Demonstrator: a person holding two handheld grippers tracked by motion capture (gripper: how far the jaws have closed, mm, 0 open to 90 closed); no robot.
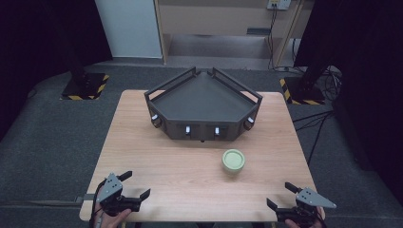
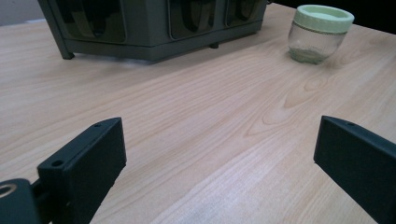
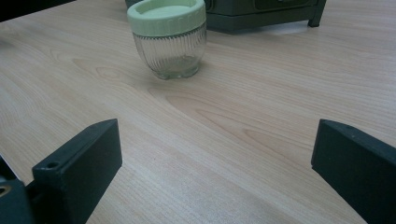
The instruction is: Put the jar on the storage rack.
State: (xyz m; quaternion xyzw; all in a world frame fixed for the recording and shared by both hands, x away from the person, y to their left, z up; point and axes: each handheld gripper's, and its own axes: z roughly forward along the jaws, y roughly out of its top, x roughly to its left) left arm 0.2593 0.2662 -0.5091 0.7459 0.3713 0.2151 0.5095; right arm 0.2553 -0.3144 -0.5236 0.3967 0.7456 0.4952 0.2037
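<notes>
A small ribbed glass jar [image 1: 233, 160] with a pale green lid stands upright on the wooden table [image 1: 157, 161], just in front of a dark grey angular tray unit [image 1: 204, 102]. My left gripper [image 1: 135, 185] rests open near the table's front left corner, with nothing between its jaws. My right gripper [image 1: 281, 195] rests open near the front right corner, also holding nothing. In the left gripper view the jar [image 2: 319, 33] is far off at the upper right, beside the tray unit [image 2: 149, 25]. In the right gripper view the jar [image 3: 169, 37] stands ahead, left of centre.
The tray unit stands on short feet at the back middle of the table and has small lit knobs along its front face [image 1: 202, 129]. Bare wood lies between the grippers and the jar. Dark stands with striped bases [image 1: 85, 88] sit on the floor beyond the table.
</notes>
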